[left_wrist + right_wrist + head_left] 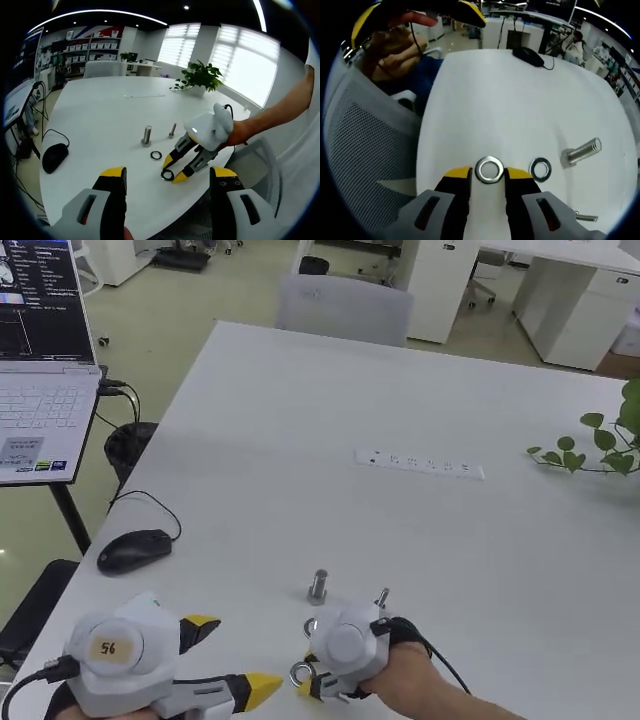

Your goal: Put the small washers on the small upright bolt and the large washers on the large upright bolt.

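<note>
The left claw (232, 655) stands wide open, its two yellow-tipped jaws well apart and pointing across toward the other claw. In the right gripper view the left hand (395, 52) shows behind those jaws, fingers curled about the handle. The right claw (489, 173) has its yellow tips drawn in against a washer (489, 169), one on each side, pinching it at the very ends. The right hand (405, 675) grips its handle from behind, and a bare forearm (280, 107) reaches in from the right of the left gripper view.
</note>
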Action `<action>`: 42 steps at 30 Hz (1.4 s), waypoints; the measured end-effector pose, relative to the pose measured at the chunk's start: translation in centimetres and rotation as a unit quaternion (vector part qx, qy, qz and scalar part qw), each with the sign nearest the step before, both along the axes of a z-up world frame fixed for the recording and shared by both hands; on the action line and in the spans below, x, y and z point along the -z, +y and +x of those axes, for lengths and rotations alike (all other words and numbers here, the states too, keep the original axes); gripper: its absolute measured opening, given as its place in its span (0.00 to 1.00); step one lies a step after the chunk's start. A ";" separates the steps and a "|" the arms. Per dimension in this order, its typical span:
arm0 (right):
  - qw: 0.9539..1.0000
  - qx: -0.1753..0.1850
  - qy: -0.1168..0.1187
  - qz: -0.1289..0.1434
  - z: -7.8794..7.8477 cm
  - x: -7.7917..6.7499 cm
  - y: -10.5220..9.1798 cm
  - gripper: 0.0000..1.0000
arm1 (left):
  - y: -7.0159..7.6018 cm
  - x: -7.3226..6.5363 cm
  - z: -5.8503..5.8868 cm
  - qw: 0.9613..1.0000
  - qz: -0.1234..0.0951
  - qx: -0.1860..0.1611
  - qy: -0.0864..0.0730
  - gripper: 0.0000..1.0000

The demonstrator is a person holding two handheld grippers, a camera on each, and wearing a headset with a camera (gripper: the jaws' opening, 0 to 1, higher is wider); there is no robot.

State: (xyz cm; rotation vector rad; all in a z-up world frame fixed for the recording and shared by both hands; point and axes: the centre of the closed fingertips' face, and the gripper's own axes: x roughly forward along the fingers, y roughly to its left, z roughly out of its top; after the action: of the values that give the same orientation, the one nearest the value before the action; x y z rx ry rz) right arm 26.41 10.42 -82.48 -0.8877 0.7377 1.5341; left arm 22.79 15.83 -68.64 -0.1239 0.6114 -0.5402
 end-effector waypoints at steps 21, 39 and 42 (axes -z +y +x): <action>1.000 0.028 0.004 -0.004 0.7 -0.8 -0.5 0.23 | 1.4 0.3 -0.5 1.000 -0.001 -0.018 0.003 0.66; 0.997 0.062 -0.024 0.041 4.8 -5.1 -0.4 0.23 | 1.3 0.4 -0.2 1.000 -0.003 -0.017 0.004 0.66; 0.996 0.069 -0.030 0.044 5.8 -5.8 -0.5 0.23 | 1.1 0.3 -0.2 1.000 -0.002 -0.016 0.004 0.66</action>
State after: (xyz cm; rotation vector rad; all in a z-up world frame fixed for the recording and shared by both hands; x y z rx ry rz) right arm 32.25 9.87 -76.73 -0.7978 0.6685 1.4002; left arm 22.58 16.97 -68.97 -0.1394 0.6149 -0.5105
